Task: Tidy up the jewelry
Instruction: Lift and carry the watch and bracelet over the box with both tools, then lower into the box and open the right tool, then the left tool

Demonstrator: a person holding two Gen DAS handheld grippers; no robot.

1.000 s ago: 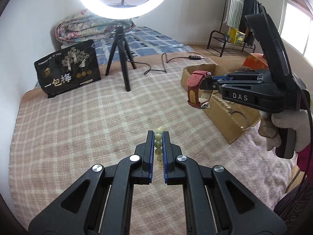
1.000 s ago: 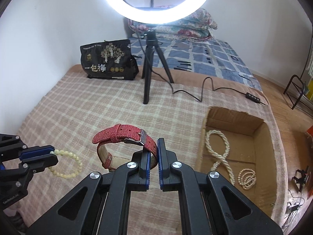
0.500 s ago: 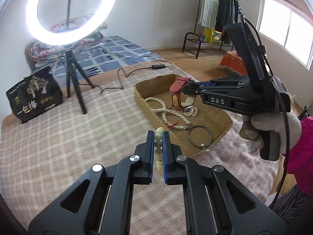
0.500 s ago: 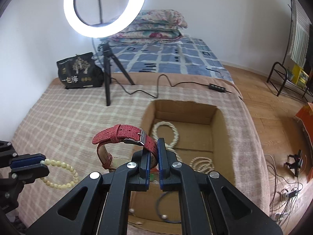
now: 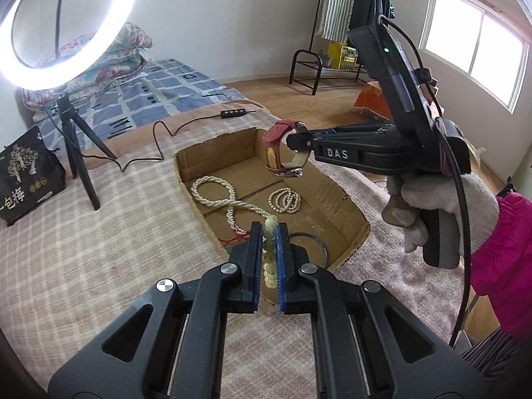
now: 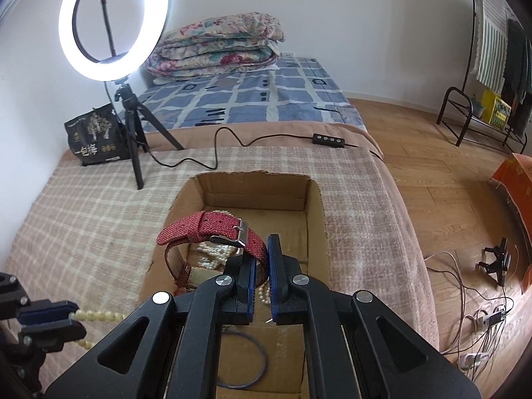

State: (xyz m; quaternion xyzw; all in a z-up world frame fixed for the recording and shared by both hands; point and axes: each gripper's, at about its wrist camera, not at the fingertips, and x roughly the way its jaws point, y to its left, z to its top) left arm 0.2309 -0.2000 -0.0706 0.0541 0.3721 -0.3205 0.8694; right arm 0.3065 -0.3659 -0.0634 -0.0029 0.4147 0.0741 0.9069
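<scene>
Nearest me, my left gripper [image 5: 269, 229] pinches a strand of smooth, pale yellow-green round beads [image 5: 269, 249] tight between its blue pads. Just past it sits the shallow, open brown cardboard box [image 5: 212, 153] on the checked woven blanket [image 5: 99, 239], already holding a looped white pearl necklace [image 5: 216, 193] and a thin dark ring bangle [image 5: 321, 242]. Since a second ago both grippers have swung from the bare blanket to over the box. My right gripper [image 6: 261, 259] is clamped on the coarse red fabric watch strap [image 6: 206, 229], hanging above the box.
</scene>
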